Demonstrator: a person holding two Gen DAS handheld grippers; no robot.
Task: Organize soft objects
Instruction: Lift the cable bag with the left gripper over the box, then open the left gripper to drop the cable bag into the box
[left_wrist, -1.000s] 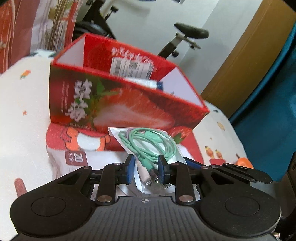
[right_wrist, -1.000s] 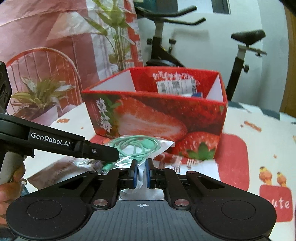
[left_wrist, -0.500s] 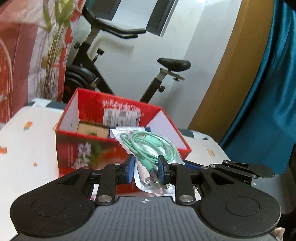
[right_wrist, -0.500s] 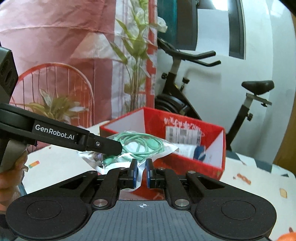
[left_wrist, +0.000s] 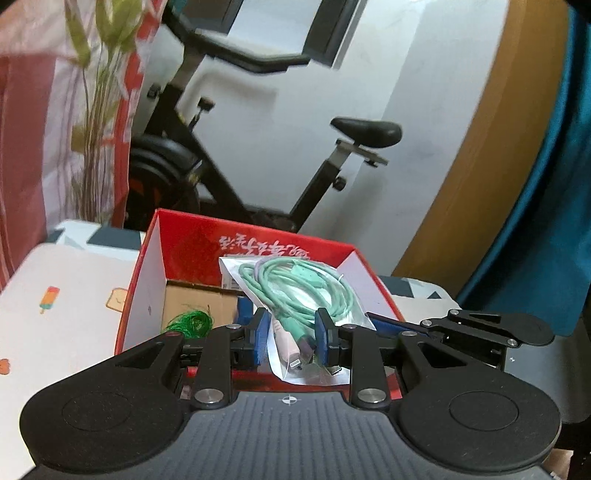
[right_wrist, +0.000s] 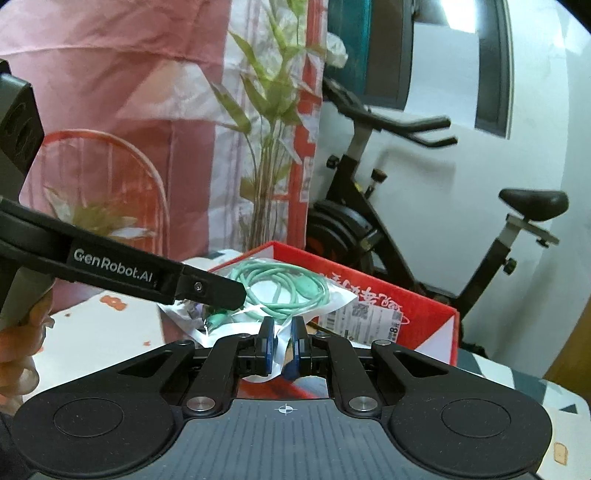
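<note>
A clear plastic bag with a coiled mint-green cable (left_wrist: 295, 291) is held in the air over the open red strawberry box (left_wrist: 177, 236). My left gripper (left_wrist: 291, 338) is shut on the bag's connector end. My right gripper (right_wrist: 283, 347) is shut on the bag's plastic edge; the bag (right_wrist: 280, 288) and the box (right_wrist: 424, 306) show in the right wrist view too. The left gripper's finger (right_wrist: 207, 288) reaches in from the left there.
Inside the box lie a brown carton (left_wrist: 199, 302), a bundle of green string (left_wrist: 190, 321) and a blue item. The box stands on a white patterned tablecloth (left_wrist: 62, 314). An exercise bike (left_wrist: 332, 166), a plant (right_wrist: 266, 110) and a blue curtain (left_wrist: 546, 221) are behind.
Both grippers have lifted the bagged cable from in front of the box up to above its open top. Both stay shut on the bag.
</note>
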